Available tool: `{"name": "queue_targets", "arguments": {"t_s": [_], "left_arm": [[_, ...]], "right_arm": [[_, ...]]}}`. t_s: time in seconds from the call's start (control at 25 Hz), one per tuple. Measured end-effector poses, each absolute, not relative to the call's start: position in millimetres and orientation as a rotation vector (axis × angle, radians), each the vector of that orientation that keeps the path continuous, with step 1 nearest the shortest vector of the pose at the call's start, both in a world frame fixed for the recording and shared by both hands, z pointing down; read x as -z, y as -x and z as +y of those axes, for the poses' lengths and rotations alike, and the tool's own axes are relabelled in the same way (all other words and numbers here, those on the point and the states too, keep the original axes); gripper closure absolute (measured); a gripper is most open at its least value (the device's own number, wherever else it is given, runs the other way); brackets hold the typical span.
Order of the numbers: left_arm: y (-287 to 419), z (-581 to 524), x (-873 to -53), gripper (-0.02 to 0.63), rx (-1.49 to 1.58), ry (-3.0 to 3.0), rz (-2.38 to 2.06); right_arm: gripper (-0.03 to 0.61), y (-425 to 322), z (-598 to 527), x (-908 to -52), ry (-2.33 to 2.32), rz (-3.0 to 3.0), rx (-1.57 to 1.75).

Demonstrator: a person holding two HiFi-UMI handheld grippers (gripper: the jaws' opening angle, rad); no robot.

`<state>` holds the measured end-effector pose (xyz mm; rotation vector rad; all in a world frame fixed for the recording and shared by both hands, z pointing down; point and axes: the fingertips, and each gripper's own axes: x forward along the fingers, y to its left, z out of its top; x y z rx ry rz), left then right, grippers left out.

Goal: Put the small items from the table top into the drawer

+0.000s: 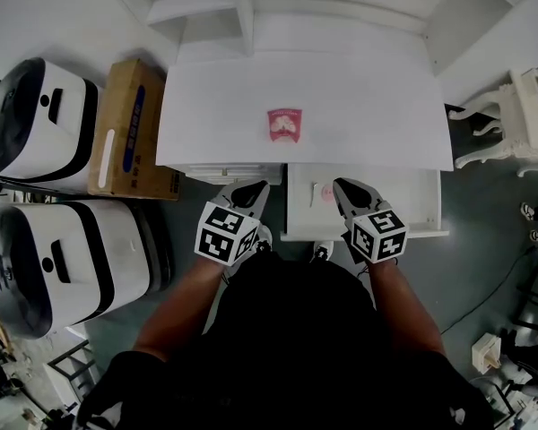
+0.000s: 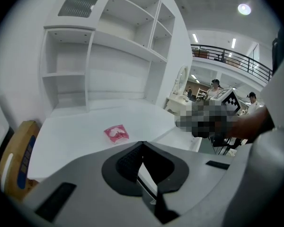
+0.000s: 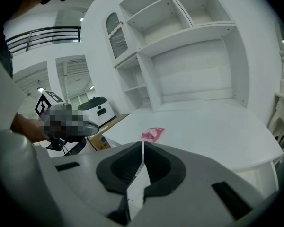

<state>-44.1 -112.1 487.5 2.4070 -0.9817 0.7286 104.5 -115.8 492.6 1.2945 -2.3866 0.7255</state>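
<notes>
mid tabletop (image 1: 377, 106), pink packet (image 1: 284, 124): flat, probably light, soft, crinkly; i'd pinch an edge. left hand-held gripper (image 1: 254, 189) and right hand-held gripper (image 1: 342, 189) clenched, empty.

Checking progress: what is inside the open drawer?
A small pink item lies in the drawer; the right gripper covers some floor, the desk hides the back.

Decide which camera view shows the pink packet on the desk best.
The head view: it looks almost straight down on the pink packet, whole and lying flat on the white desk. Both gripper views show it smaller, from a low slanting angle.
</notes>
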Motion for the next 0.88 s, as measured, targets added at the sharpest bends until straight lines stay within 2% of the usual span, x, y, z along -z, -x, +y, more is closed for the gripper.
{"name": "queue_targets", "arguments": {"t_s": [0.88], "left_arm": [[43, -112, -494, 0.603, -0.735, -2.387, -0.985]], "right_arm": [[0.543, -99, -120, -508, -1.25, -2.353, -0.712]]}}
